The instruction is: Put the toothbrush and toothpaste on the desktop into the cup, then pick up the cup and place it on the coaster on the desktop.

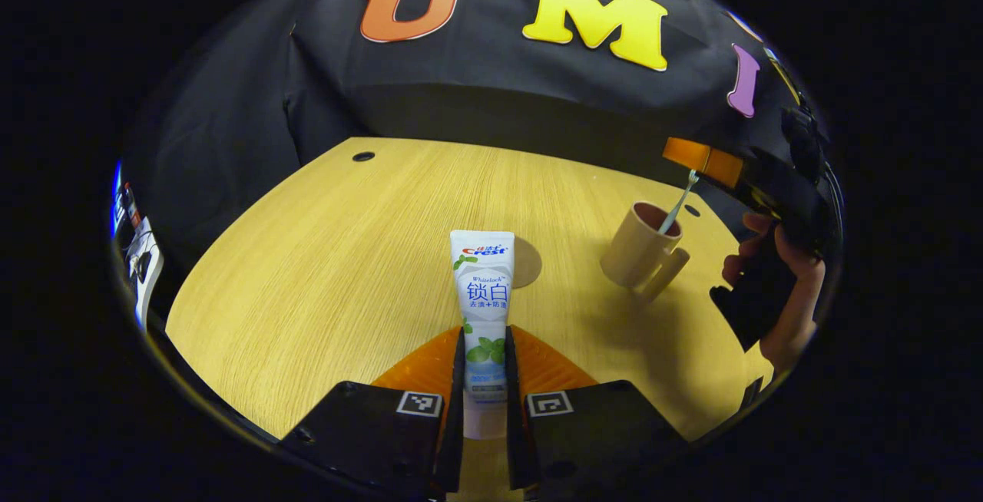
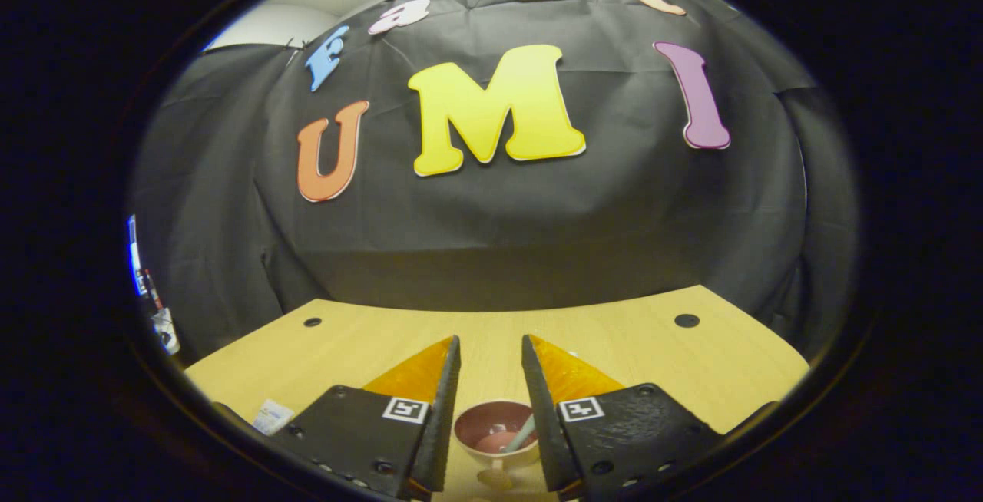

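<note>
A white toothpaste tube (image 1: pixel 484 295) points away from me, cap end nearest. My left gripper (image 1: pixel 485 331) is shut on its lower part. I cannot tell whether the tube is off the wooden desktop (image 1: pixel 338 272). Just behind the tube lies a round tan coaster (image 1: pixel 528 262). To the right stands the beige cup (image 1: pixel 640 247) with the toothbrush (image 1: pixel 677 206) leaning inside it. My right gripper (image 1: pixel 695 160) hovers just above the brush's top end. In the right gripper view this gripper (image 2: pixel 490 341) is open, with the cup (image 2: pixel 491 427) and toothbrush (image 2: pixel 522 433) below the gap.
A hand (image 1: pixel 779 287) holds the right gripper at the desk's right edge. Small dark holes (image 1: pixel 363 156) (image 2: pixel 686 321) mark the desktop's far corners. The toothpaste tube's end (image 2: pixel 273 414) shows at the lower left of the right gripper view. Black cloth walls off the back.
</note>
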Demonstrator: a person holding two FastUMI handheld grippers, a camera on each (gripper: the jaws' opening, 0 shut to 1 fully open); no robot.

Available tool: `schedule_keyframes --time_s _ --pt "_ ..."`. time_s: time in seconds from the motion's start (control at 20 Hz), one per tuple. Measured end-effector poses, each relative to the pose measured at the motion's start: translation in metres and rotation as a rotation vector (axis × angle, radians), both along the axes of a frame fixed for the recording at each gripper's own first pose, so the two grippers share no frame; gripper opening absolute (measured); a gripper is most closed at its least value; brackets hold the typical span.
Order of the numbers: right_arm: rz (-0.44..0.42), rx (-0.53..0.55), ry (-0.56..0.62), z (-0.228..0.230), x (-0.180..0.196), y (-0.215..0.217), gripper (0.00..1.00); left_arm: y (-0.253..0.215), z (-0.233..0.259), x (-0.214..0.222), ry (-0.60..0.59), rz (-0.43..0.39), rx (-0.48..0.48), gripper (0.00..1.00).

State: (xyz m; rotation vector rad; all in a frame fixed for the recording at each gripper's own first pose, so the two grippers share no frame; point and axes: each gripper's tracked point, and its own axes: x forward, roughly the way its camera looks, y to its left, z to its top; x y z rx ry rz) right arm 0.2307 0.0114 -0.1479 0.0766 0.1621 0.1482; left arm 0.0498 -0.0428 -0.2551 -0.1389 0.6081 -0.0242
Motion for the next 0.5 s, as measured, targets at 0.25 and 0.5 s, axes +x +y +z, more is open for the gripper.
schedule_keyframes --time_s 0.25,0.5 --pt "-0.017 -0.025 -0.003 0.020 -0.014 -0.017 0.52 -0.027 0.053 0.044 -0.182 -0.043 -0.002 0.26" --pt "-0.032 -0.050 0.001 0.027 -0.024 -0.045 0.66 -0.078 0.097 0.096 -0.388 -0.136 -0.002 0.26"
